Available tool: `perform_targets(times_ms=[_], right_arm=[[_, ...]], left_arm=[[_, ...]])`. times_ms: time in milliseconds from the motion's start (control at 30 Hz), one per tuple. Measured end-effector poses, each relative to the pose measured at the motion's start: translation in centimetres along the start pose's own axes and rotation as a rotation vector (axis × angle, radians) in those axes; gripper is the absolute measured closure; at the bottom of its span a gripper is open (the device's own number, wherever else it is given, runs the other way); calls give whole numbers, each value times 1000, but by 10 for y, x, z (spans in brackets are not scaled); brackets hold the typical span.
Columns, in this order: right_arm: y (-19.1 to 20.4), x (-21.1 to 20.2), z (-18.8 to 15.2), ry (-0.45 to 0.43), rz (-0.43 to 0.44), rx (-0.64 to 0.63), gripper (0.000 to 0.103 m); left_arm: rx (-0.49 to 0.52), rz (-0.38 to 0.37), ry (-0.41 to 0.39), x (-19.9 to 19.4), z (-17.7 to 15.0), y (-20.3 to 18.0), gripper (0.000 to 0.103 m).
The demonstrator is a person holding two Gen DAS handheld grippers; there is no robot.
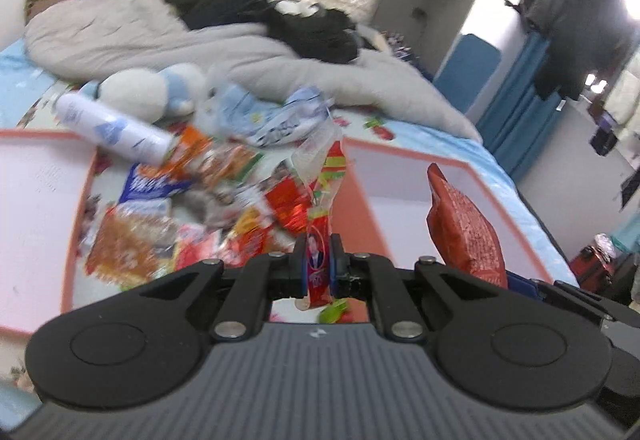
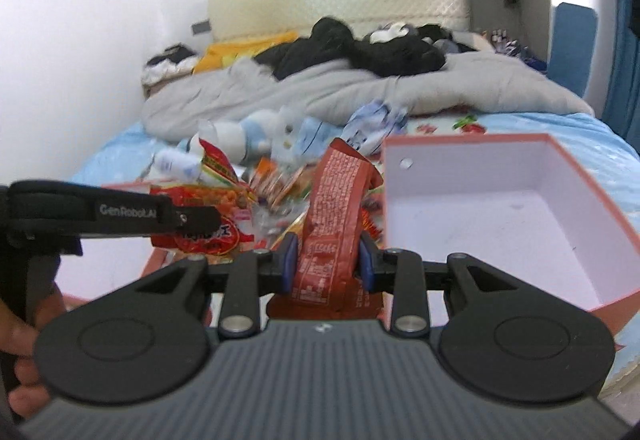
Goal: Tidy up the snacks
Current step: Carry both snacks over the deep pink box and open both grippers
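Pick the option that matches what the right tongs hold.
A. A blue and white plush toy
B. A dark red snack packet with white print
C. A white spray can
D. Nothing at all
B: in the right wrist view the right tongs are clamped on a dark red snack packet that stands up between the blue pads, beside the open pink-rimmed box.

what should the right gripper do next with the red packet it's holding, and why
Probably carry it right and lower it into the pink-rimmed box. The right gripper is shut on the dark red packet, which is lifted above the snack pile, and the box beside it looks empty.
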State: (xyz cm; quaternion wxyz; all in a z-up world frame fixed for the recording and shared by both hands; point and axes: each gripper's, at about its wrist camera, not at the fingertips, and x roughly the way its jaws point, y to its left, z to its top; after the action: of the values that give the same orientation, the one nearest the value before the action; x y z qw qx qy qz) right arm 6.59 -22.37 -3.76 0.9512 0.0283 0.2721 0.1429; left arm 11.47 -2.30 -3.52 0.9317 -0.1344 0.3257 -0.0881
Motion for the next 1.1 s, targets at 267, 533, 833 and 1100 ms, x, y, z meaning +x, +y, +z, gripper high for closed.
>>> perform_targets(times_ms=[267,533,833,1100], right_arm=[[-33,-30,26,-60,-81,-44,69],[-89,-20,26,-64,-153,54,69],[-143,22,14,12,-198,125,69],[-175,64,2,93,-212,156,69]], left_arm=[[71,-88,-37,-2,23,-56,92],[145,-144,35,48,27,-109,92],[183,-152,180,142,20,-140,92],[227,-132,270,216,21,-155,92]])
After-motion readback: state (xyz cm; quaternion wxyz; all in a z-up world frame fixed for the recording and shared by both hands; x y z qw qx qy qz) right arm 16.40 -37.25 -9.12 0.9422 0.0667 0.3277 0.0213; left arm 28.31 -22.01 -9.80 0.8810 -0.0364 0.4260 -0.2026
